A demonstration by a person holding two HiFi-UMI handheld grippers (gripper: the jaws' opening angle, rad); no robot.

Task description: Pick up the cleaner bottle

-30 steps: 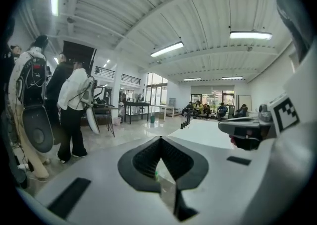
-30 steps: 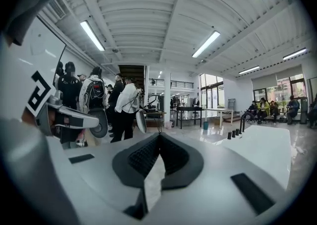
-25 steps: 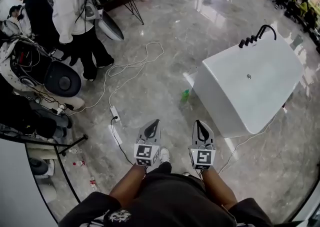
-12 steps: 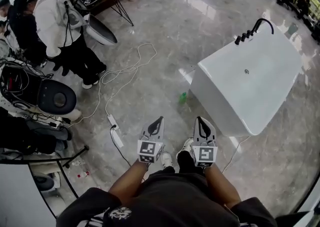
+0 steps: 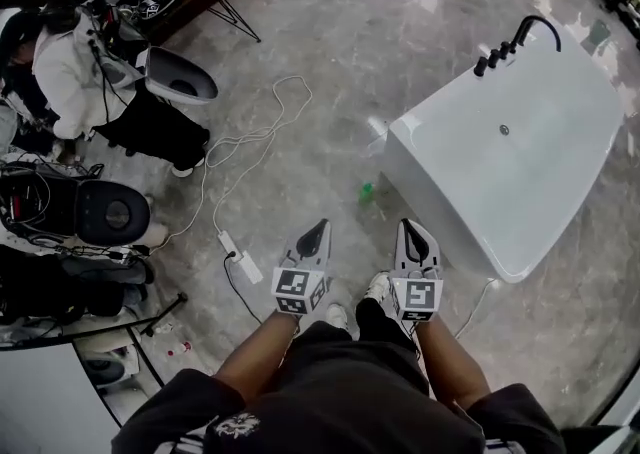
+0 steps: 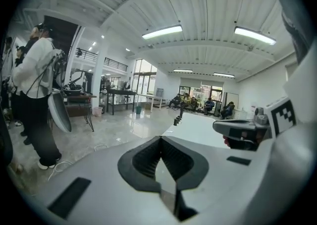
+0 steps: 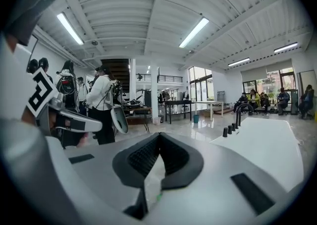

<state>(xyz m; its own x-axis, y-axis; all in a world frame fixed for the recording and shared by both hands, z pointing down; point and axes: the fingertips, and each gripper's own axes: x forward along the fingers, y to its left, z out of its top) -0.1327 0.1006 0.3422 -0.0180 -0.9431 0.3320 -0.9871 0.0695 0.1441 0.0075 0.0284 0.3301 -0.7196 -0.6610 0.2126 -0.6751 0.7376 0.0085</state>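
Underfoot, glossy floor (image 5: 330, 62) bears bathtub (image 5: 520, 172) and cleaner bottle (image 5: 367, 192).

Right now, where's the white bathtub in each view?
Head view: bathtub fills the right side, upper half.
Left gripper view: centre-right, mid-height.
Right gripper view: right edge, below mid-height.
Shared landmark: black faucet set on the tub's far rim, visible in all three.

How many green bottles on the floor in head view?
1. The green bottle stands on the floor beside the white bathtub, near its corner. Others could be hidden behind the tub.
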